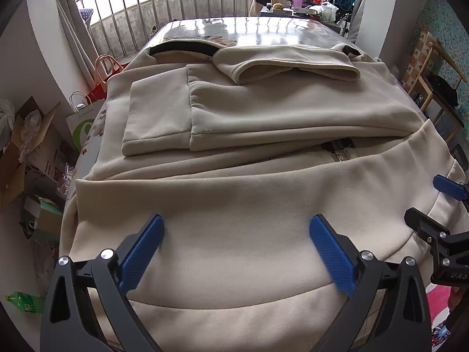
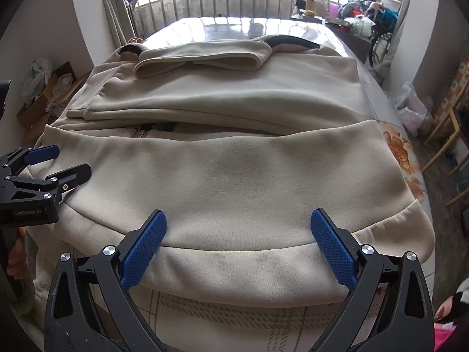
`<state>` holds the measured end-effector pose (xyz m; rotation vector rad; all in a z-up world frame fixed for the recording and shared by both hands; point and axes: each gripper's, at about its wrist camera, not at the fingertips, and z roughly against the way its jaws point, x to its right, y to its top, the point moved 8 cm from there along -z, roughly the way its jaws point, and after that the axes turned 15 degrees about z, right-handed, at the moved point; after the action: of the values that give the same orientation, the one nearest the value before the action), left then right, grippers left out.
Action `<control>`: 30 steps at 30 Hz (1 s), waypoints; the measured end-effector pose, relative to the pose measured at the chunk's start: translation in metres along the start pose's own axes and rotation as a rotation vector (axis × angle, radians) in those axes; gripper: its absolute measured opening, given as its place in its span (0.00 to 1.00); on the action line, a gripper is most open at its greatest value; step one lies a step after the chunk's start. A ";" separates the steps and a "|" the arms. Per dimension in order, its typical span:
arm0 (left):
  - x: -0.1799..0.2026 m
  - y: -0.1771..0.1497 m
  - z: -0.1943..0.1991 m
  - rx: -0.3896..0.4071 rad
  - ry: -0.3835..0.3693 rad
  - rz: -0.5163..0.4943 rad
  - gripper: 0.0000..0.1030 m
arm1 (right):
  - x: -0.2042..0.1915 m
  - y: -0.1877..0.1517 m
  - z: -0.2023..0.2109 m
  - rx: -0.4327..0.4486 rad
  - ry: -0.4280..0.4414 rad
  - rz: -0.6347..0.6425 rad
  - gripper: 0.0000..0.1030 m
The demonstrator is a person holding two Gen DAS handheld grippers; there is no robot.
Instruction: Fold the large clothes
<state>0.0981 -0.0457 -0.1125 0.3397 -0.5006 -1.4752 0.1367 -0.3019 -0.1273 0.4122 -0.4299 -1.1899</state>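
Beige fleece fills both wrist views: a large zip-front sweatshirt (image 1: 234,199) lies partly folded on a glossy table (image 1: 263,29), its two sleeves (image 1: 164,117) laid across the chest and the bottom part turned up over the body, so that only a short stretch of the dark zip (image 1: 337,149) shows in the gap between the layers; the ribbed hem band (image 2: 249,272) runs along the near edge, close to the table's front; the left gripper (image 1: 236,252) hangs just above the turned-up part near the hem, its blue pads (image 1: 140,255) spread wide with nothing pinched between them; the right gripper (image 2: 239,248) sits beside it over the same fold, likewise spread wide and free of the cloth, with the hem seam running between its pads; each gripper shows at the edge of the other's view; a checked tablecloth (image 2: 234,316) shows under the hem; beyond the table stands a metal railing (image 1: 176,3); cardboard boxes (image 1: 26,152) and paper bags (image 1: 85,117) sit on the floor at the left.
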 end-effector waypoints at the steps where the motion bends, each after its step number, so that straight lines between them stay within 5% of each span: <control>1: 0.000 0.000 0.000 0.000 0.000 0.000 0.95 | 0.000 0.000 0.000 -0.006 0.003 0.001 0.92; 24: 0.001 -0.002 0.000 0.021 0.003 0.014 0.95 | -0.005 0.021 -0.015 0.029 -0.047 0.003 0.92; 30: -0.002 -0.003 0.005 0.010 -0.059 0.003 0.95 | -0.004 0.020 -0.015 0.019 -0.045 0.003 0.92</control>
<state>0.0932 -0.0435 -0.1098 0.3035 -0.5560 -1.4832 0.1594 -0.2900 -0.1298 0.4019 -0.4809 -1.1947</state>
